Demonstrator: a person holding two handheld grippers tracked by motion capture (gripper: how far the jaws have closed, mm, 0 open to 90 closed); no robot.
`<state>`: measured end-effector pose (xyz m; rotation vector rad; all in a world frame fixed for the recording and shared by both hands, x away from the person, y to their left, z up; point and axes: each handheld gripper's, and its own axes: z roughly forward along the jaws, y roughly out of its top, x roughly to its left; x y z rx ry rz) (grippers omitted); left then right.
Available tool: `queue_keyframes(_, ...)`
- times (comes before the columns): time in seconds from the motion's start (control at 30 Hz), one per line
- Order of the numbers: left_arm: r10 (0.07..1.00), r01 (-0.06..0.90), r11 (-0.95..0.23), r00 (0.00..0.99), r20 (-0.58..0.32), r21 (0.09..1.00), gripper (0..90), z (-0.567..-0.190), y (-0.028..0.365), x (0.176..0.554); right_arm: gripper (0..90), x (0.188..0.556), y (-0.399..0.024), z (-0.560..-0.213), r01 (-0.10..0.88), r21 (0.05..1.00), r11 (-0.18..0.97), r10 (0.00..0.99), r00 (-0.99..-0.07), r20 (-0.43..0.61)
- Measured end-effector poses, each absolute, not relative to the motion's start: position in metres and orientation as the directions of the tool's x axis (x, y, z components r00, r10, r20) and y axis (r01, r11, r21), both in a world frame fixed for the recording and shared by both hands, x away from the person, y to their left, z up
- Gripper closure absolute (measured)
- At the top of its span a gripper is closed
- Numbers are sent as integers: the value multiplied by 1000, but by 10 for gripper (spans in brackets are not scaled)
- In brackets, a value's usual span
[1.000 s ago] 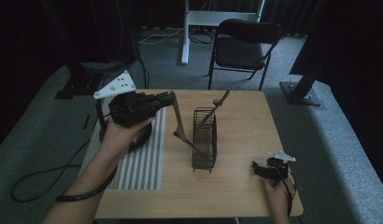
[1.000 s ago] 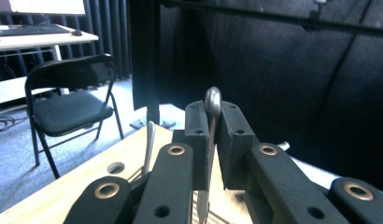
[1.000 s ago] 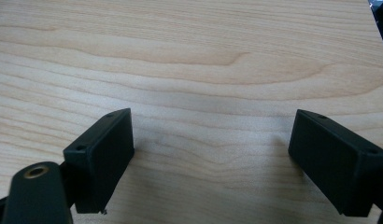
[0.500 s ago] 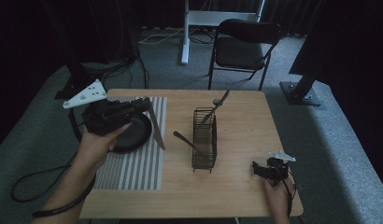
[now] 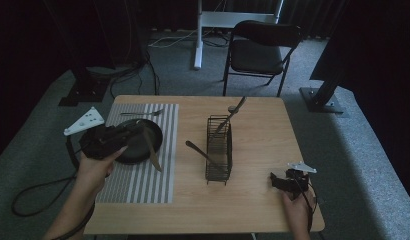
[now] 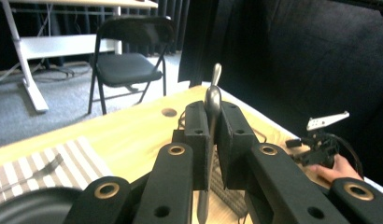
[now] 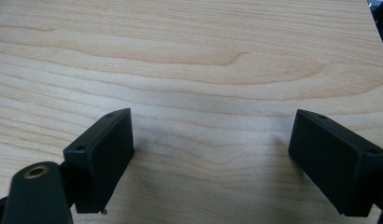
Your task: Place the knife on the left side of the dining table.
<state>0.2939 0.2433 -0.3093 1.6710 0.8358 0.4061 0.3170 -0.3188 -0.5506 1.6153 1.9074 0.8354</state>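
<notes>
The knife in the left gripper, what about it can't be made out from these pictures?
- Knife tip: cut off by the bottom edge in the left gripper view, behind the left gripper.
- Blade edge: too small and dim in the high view.
- Whether its tip touches the striped placemat or hangs above it: cannot tell, high view is too dark.
- Black plate: partly hidden by the gripper's body, high view.

Left gripper (image 5: pixel 138 131) with knife (image 5: pixel 152 152) is now lower, over the plate (image 5: pixel 143 145) near the tabletop's left edge.
</notes>
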Motion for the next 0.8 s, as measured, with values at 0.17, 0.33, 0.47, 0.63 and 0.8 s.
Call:
queue_keyframes(0.17, 740, 327, -73, 652, -169, 942, 841, -324, 251, 295, 132, 317, -319, -551, 677, 728, 108, 985, -171, 12)
queue_keyframes(0.33, 752, 353, -37, 626, -207, 935, 841, -341, 256, 300, 132, 317, -319, -551, 678, 727, 108, 985, -171, 13)
queue_keyframes(0.47, 762, 361, -29, 611, -212, 932, 841, -350, 255, 303, 132, 317, -319, -551, 678, 727, 109, 985, -171, 12)
queue_keyframes(0.63, 769, 373, -20, 598, -225, 927, 841, -363, 250, 311, 132, 317, -319, -551, 678, 727, 109, 985, -171, 12)
queue_keyframes(0.8, 767, 392, 4, 589, -255, 920, 840, -374, 248, 317, 132, 317, -319, -551, 678, 727, 107, 985, -170, 13)
